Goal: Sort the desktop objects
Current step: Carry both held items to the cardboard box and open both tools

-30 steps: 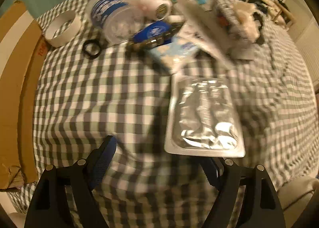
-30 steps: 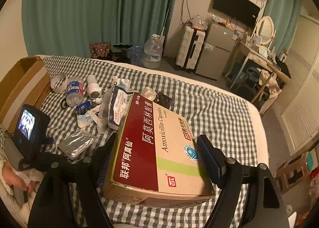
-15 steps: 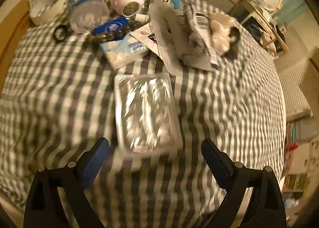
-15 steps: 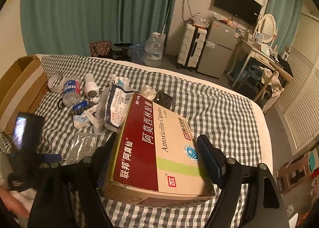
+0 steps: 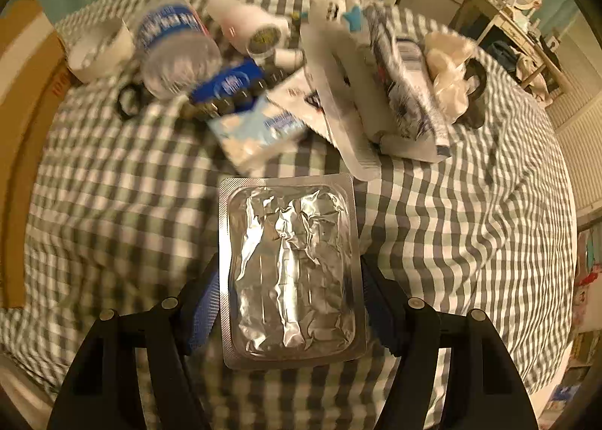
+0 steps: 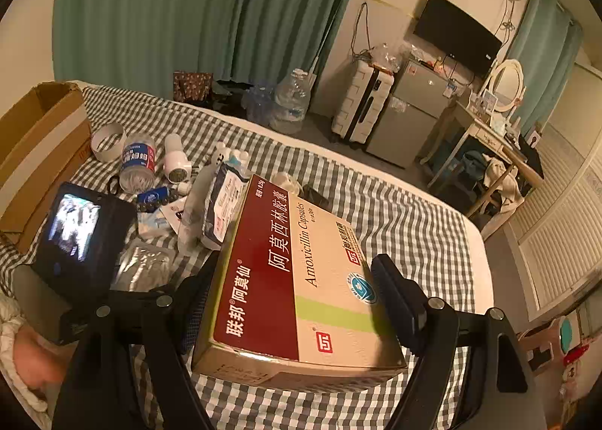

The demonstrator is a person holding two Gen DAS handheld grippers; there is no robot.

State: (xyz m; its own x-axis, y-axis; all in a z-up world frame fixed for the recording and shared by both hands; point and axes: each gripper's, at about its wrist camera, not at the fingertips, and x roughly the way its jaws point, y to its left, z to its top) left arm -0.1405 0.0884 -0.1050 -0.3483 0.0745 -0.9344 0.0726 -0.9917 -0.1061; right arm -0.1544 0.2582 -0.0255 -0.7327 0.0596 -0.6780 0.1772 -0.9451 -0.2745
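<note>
A silver foil blister pack lies flat on the checked bedcover. It sits between the fingers of my left gripper, which points steeply down. The jaws are closing and the blue pads stand right at the pack's long edges; I see no firm squeeze. In the right wrist view the same pack lies beside the left gripper's body and screen. My right gripper is shut on a red and cream amoxicillin box, held above the bed.
Beyond the pack lies a heap: a water bottle, a white jar, a tape roll, a black ring, a tissue packet and printed pouches. A cardboard box stands at the left. A person's hand holds the left gripper.
The left gripper has moved over the blister pack, which now lies between its fingers; the jaws widened, then narrowed. The right gripper still holds the box and has shifted only slightly.
</note>
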